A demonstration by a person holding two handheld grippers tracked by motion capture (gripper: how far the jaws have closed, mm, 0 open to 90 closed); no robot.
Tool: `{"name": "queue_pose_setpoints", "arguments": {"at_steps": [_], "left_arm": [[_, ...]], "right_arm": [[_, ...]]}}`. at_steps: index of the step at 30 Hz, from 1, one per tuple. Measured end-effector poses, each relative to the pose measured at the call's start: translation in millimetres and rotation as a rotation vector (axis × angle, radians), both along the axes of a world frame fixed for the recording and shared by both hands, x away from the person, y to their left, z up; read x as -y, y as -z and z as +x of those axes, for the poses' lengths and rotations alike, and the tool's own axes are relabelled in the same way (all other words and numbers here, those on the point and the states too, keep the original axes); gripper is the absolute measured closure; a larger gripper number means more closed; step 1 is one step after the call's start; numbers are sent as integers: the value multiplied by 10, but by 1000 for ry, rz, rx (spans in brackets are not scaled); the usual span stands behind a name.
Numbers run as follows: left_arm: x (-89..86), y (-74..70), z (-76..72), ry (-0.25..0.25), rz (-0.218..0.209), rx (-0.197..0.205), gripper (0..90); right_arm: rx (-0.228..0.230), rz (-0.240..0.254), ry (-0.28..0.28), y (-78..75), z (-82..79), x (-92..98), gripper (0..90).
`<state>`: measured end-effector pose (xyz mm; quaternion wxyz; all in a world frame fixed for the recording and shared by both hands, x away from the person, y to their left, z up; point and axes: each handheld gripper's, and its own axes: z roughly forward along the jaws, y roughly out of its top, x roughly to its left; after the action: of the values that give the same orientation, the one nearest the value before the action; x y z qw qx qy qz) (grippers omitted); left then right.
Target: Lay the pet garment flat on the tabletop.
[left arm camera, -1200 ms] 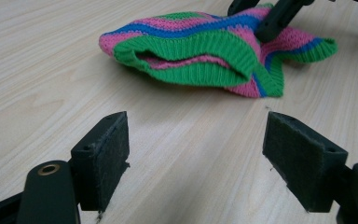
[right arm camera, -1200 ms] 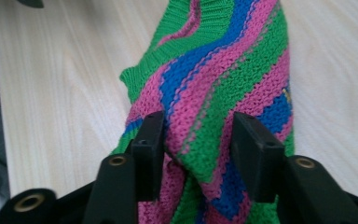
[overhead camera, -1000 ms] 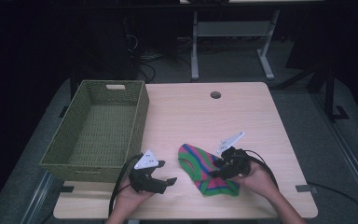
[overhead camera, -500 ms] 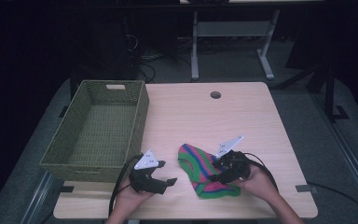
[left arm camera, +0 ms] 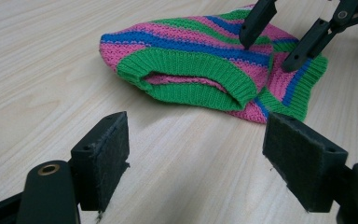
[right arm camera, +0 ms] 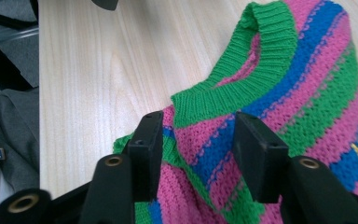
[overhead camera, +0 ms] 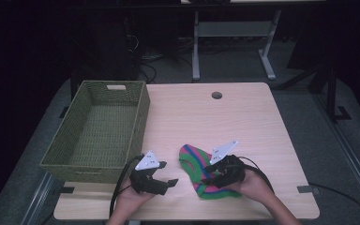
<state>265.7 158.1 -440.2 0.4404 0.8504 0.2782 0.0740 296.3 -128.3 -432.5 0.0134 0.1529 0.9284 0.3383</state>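
Sweater (overhead camera: 201, 171) lies flat near the table's (overhead camera: 243, 122) front edge. Right gripper (right arm camera: 198, 140) tips down onto it, jaws just been closing, half-wide astride the knit (pads probably not pinching yet). Left gripper (left arm camera: 196, 154) level beside it, wide open.

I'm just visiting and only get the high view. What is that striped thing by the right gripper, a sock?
Observer: Up close it's a small knitted garment in pink, blue and green stripes, with a green ribbed edge. I can't tell which kind of garment.
Operator: Is the right gripper holding it?
Observer: Not clamped yet. The right gripper has just been closing its jaws. A strip of the knit lies between them, but the pads don't squeeze it.
Operator: And the left one?
Observer: The left gripper is open wide over bare table, with nothing between its jaws, and it points at the green ribbed edge.
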Motion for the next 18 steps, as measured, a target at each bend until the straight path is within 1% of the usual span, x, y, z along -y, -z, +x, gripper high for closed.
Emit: {"name": "queue_pose_setpoints", "arguments": {"at_steps": [3,5,6,9,10,13,18], "left_arm": [[2,0,0,1,0,1,223],[1,-1,-1,2,0,1,223],[-4,-3,-1,1,-2,0,223],[-10,-1,1,-2,-6,0,223],[-13,-1,1,-3,-6,0,223],[-12,-1,1,-2,-7,0,223],[-3,-2,1,2,-2,-1,223]], "right_arm": [[0,-14,-2,29,17,-40,557],[2,-34,-5,65,30,-65,565],[-4,-53,-6,107,42,-89,564],[-3,-60,-12,137,53,-105,564],[-17,-68,-8,157,49,-116,564],[-19,-80,-10,180,46,-128,561],[-10,-84,-13,172,41,-144,569]]}}
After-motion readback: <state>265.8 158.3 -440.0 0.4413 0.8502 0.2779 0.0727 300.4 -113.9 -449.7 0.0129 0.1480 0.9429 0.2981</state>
